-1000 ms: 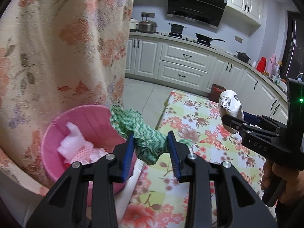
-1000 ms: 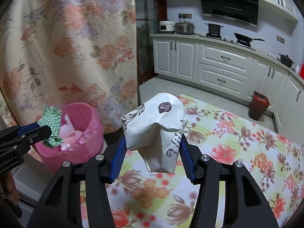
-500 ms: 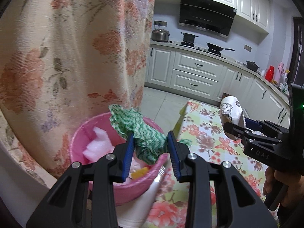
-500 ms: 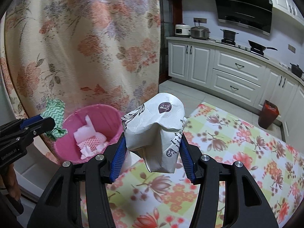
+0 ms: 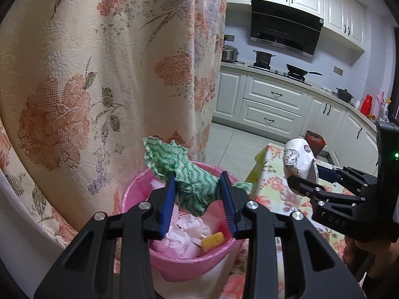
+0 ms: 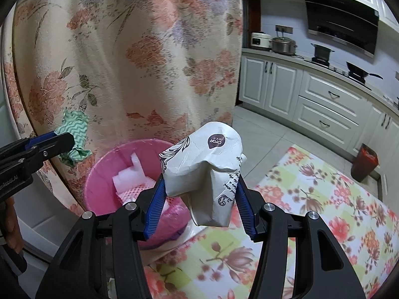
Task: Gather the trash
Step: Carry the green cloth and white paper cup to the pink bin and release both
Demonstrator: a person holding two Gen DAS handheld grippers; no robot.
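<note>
My left gripper (image 5: 198, 199) is shut on a crumpled green-and-white cloth (image 5: 189, 177), which hangs directly over the pink trash bin (image 5: 139, 191). White tissues, pink mesh and a yellow scrap lie inside the bin. In the right wrist view the same cloth (image 6: 74, 137) shows at the left, beside the bin (image 6: 99, 174). My right gripper (image 6: 199, 199) is shut on a crushed white paper cup (image 6: 202, 169) with dark print, held above the table edge just right of the bin. The cup (image 5: 298, 157) and right gripper (image 5: 309, 182) also appear at the right of the left wrist view.
A floral curtain (image 5: 99, 74) hangs close behind the bin. The table carries a flowered cloth (image 6: 311, 211). White kitchen cabinets (image 5: 271, 104) with a stove and pots stand beyond, and a small dark red bin (image 6: 364, 162) sits on the tiled floor.
Both grippers have swung left toward the pink bin, each keeping its load. The green cloth now hangs over the bin's opening, and the paper cup has come nearer to its right rim.
</note>
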